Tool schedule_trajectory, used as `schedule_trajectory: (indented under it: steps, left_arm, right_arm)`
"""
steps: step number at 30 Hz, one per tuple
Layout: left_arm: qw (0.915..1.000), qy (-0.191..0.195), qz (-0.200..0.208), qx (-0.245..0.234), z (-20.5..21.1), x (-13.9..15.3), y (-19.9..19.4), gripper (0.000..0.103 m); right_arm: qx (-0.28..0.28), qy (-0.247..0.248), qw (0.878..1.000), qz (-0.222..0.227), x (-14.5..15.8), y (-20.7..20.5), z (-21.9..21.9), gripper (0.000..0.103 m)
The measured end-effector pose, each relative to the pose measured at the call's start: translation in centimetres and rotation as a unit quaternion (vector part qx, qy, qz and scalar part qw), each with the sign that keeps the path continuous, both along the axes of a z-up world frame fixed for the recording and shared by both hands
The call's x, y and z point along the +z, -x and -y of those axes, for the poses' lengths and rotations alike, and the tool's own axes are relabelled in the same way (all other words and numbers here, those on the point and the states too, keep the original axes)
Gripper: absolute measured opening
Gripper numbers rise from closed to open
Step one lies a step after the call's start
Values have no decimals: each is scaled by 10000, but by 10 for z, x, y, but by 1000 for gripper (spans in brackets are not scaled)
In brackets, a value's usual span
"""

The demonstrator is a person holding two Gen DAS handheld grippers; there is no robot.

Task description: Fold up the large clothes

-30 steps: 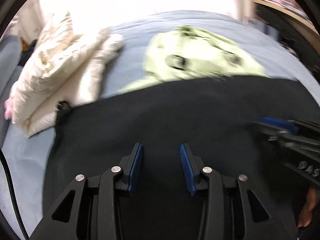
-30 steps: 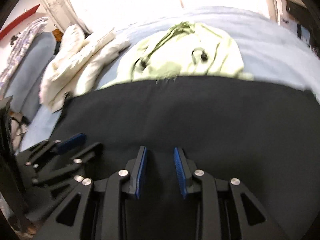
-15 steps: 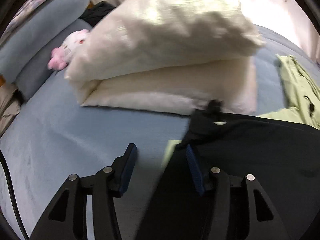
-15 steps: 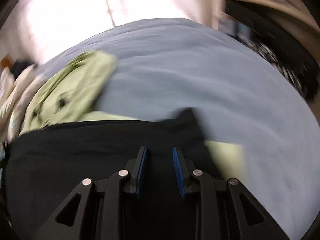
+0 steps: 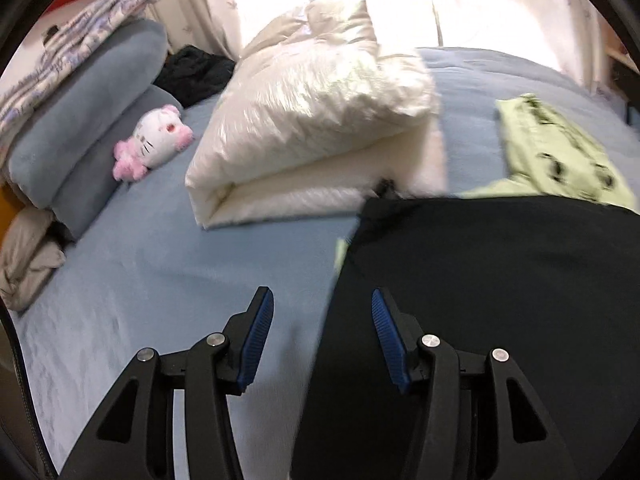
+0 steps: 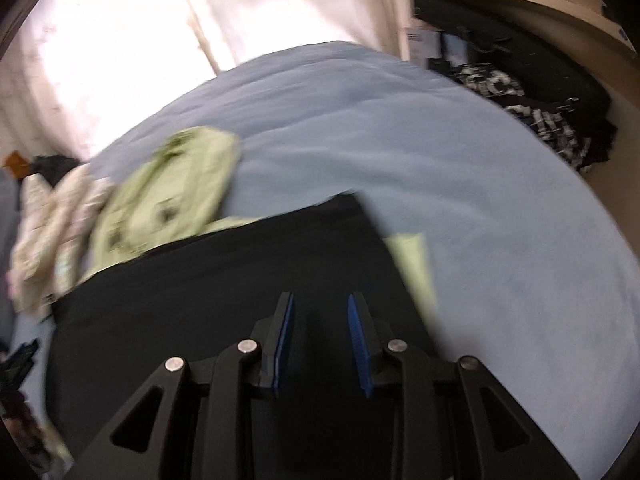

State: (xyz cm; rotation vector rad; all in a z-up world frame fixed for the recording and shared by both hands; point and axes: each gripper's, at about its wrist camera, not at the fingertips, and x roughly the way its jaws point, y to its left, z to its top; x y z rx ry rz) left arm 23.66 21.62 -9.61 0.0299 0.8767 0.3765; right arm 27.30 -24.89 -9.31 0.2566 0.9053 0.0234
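Observation:
A large black garment (image 5: pixel 500 280) lies spread flat on the blue bed (image 5: pixel 160 280). My left gripper (image 5: pixel 322 312) hovers over its left edge. Its jaws are opening, and the edge runs beneath the gap with nothing pinched. In the right wrist view the same black garment (image 6: pixel 220 300) fills the lower left, and my right gripper (image 6: pixel 320 312) hangs above its far right corner. The right jaws stand a narrow gap apart and are opening slightly, with no cloth between the pads. A light green garment (image 5: pixel 556 152) (image 6: pixel 172 196) lies partly under the black garment's far edge.
A folded white duvet (image 5: pixel 312 112) lies just beyond the black garment's left corner. A pink-and-white plush toy (image 5: pixel 152 144) and grey-blue pillows (image 5: pixel 80 120) sit at the far left. Right of the bed (image 6: pixel 400 140) stands a wooden shelf (image 6: pixel 520 4) over dark patterned clothes (image 6: pixel 540 112).
Both grippers have swung apart from the garment's middle, the left toward its left edge and the right toward its right corner. The left jaws have widened. The black garment has stayed flat.

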Motion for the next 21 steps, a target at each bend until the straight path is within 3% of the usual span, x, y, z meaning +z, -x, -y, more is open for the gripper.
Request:
schedule_trajectory:
  steps: [3,7,9,11,14,21]
  left_arm:
    - [9991,321,-140,-229,6,-1,30,51]
    - [9986,-14,-356,-392,24,-19,59,51]
    - [9982,-75,-530,-286,17,-32,64,51]
    - [9986,107,-492,-171,5,-39,69,52]
    - [9988,286,-402,9,-7,-38,72,61]
    - [9982,467,-332,194,-12,-26,83,61]
  right_arm:
    - [355,-301,9988,-150,-4,30,-28,28]
    - [584,-237,9966,-533,-27,58,-45,28]
    - [439,-90,9968,-668,-38,67,-38,28]
    - [260,-192,9973,-658,-43,76,-18,28]
    - [-51,-84,9979,-642,-41,88,8,28]
    - [-572,147,9955,-741,-24,104,35,29]
